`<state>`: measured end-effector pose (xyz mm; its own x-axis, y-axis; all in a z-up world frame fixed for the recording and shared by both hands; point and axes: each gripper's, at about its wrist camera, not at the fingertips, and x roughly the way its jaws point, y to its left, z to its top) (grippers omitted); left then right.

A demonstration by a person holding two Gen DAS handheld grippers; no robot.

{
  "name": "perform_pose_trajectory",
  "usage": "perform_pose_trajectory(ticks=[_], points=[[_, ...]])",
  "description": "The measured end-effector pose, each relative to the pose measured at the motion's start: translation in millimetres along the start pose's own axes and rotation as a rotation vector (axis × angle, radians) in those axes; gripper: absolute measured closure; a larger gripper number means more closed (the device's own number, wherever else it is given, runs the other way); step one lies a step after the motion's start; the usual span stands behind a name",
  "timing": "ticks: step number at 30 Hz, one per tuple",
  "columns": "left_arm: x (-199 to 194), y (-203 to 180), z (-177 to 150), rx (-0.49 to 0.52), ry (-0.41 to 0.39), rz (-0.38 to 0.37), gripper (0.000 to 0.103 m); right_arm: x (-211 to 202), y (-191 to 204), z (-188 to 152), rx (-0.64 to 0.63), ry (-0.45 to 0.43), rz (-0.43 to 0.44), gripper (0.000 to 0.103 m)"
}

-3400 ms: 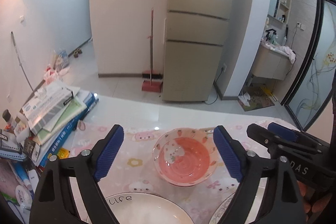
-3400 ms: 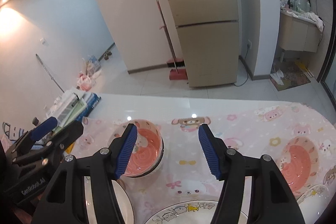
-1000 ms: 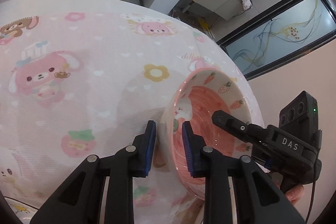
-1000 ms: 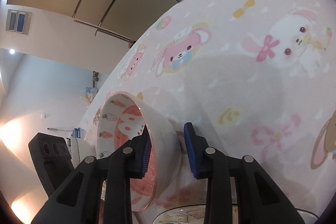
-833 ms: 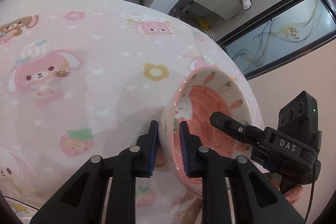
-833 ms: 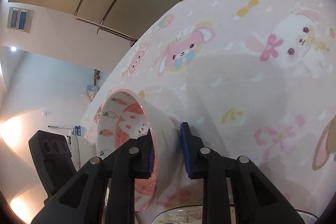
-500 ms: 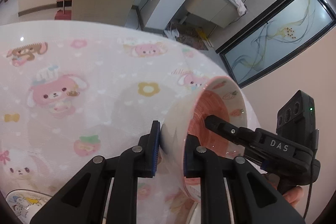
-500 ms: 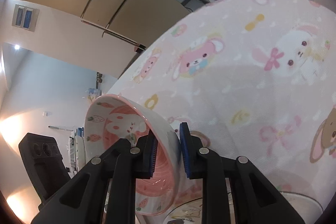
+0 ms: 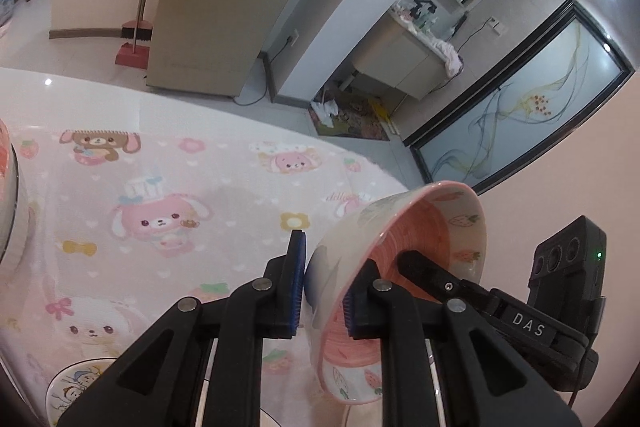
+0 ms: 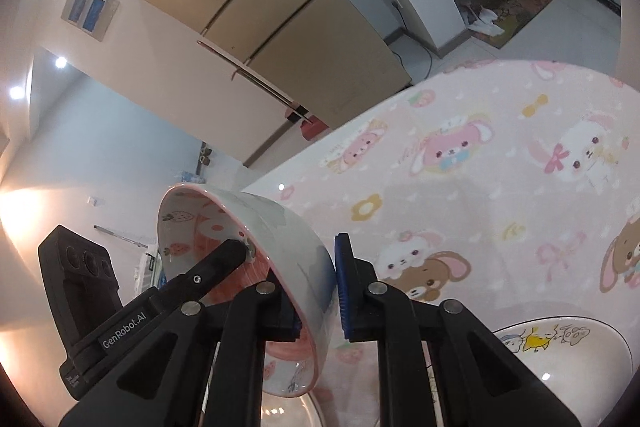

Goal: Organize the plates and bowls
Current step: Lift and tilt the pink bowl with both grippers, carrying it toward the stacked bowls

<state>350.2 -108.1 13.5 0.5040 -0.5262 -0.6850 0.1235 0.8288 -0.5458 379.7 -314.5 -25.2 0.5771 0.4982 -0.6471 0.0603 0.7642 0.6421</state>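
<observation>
My left hand-held gripper [image 9: 320,287] is clamped on the wall of a pink bowl [image 9: 404,227], one pad outside and one inside the rim. My right hand-held gripper [image 10: 316,291] pinches a second pink bowl [image 10: 256,227] the same way, jaws nearly together with only the bowl's wall between them. Both bowls are off the surface [image 9: 168,183], hanging above the pink cartoon cloth that covers it.

Each bowl is tipped on its side: the left one's mouth opens up and toward the other gripper, the right one's mouth opens toward the left gripper, so their axes lie closer to level than upright.

I judge the sorting barely begun. Two bowls are picked up but not stacked; a cartoon plate [image 10: 560,351] lies below my right gripper and another plate [image 9: 76,395] sits at the near edge, both still to be gathered.
</observation>
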Motion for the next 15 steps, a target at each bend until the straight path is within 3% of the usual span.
perform_pose_trajectory(ticks=[8,15], points=[[-51.7,-17.6,3.6,0.031,-0.102,-0.061,0.089,-48.6,36.0,-6.0,-0.085,-0.104,0.05,0.088],[-100.0,-43.2,8.8,0.106,-0.16,0.018,0.089,-96.7,98.3,-18.3,-0.202,-0.226,-0.002,0.088]])
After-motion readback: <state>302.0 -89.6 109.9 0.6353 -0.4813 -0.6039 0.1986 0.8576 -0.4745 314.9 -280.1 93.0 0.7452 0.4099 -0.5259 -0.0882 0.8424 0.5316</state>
